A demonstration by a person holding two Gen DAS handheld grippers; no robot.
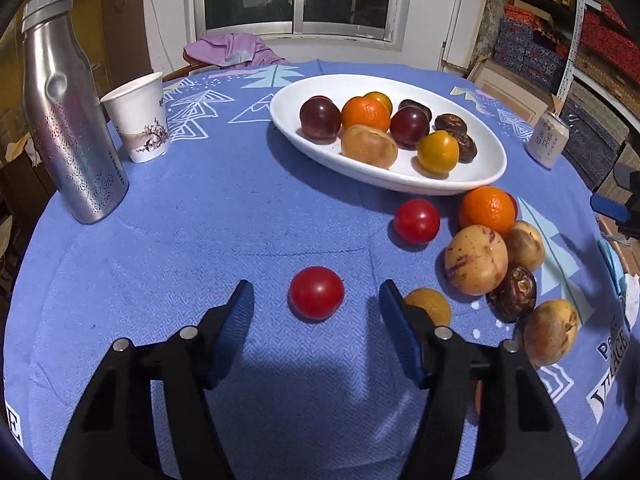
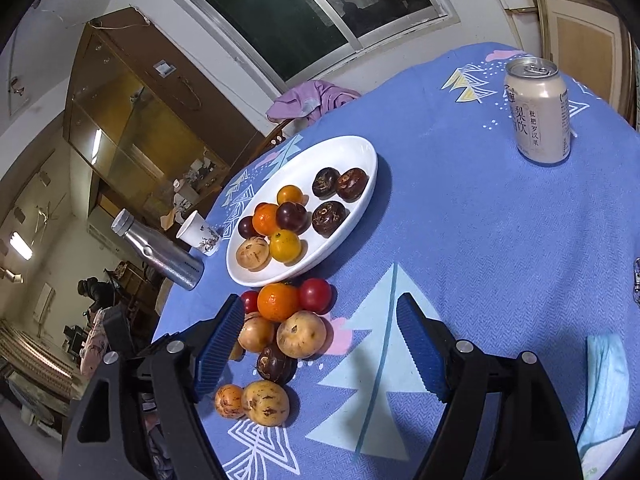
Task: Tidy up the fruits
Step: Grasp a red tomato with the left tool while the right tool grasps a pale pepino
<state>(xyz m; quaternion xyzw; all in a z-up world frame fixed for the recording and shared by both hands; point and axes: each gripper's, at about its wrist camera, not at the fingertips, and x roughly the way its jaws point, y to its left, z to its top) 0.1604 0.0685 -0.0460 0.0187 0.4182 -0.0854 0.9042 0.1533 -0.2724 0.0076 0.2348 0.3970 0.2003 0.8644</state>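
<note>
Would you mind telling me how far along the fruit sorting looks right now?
Partly done. The white plate already holds about nine fruits. In hand: nothing yet; the left gripper is open around a red tomato on the blue cloth, not gripping it. The right gripper is open and empty. Left: that tomato, plus the loose cluster of fruit beside the plate.

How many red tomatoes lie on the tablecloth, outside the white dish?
3, perhaps more hidden. One sits between the left gripper's fingers; one lies nearer the white dish; one sits behind the loose orange, barely showing in the left view.
</note>
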